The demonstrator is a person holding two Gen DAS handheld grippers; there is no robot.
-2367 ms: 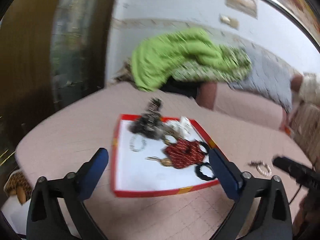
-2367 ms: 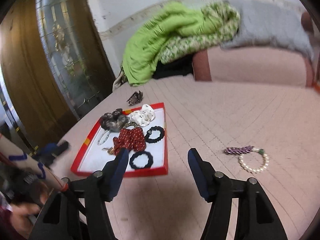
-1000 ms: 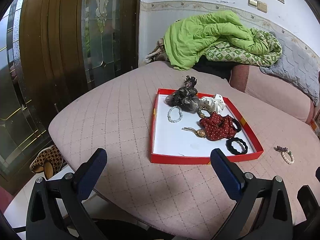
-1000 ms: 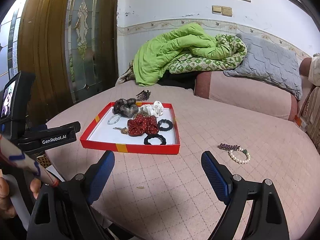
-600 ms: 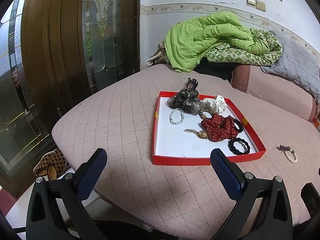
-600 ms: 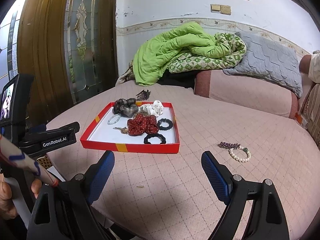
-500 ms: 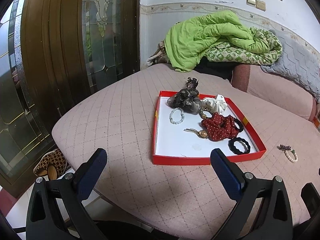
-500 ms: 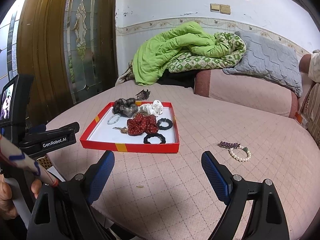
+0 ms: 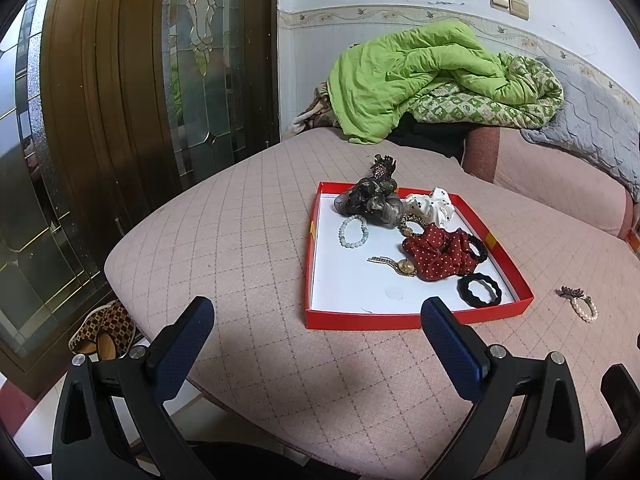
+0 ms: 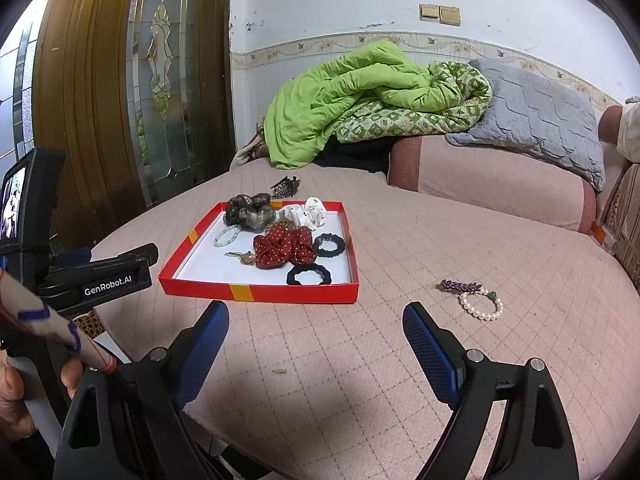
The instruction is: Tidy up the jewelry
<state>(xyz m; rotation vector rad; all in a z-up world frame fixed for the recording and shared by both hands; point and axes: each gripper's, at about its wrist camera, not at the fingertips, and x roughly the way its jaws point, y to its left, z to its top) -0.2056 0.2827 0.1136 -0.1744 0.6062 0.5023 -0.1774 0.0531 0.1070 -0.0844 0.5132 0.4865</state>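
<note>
A red tray point(image 9: 316, 236) point(image 10: 256, 294) with a white floor lies on the pink quilted bed. It holds a red dotted scrunchie point(image 9: 440, 254) point(image 10: 284, 246), black hair ties point(image 9: 479, 290) point(image 10: 309, 274), a pale bead bracelet point(image 9: 353, 231) point(image 10: 226, 236), a gold watch point(image 9: 402, 266), a white scrunchie point(image 10: 304, 212) and a grey-brown scrunchie point(image 9: 370, 200) point(image 10: 250, 208). A pearl bracelet point(image 10: 480, 304) point(image 9: 585, 309) and a purple hair clip point(image 10: 459, 285) lie on the bed right of the tray. A dark claw clip point(image 9: 383, 166) point(image 10: 285, 188) lies behind the tray. My left gripper point(image 9: 318, 344) and right gripper point(image 10: 316, 340) are open and empty, near the bed's front edge.
A green quilt point(image 10: 352, 96) and a grey pillow point(image 10: 536, 120) are piled at the back of the bed. A wood and glass door point(image 9: 120, 100) stands to the left. Slippers point(image 9: 104, 330) lie on the floor left of the bed. The left gripper's body point(image 10: 100, 276) shows at left.
Both grippers pulled back from close to the tray to the bed's front edge, then held nearly still over the last second. Nothing on the bed moved.
</note>
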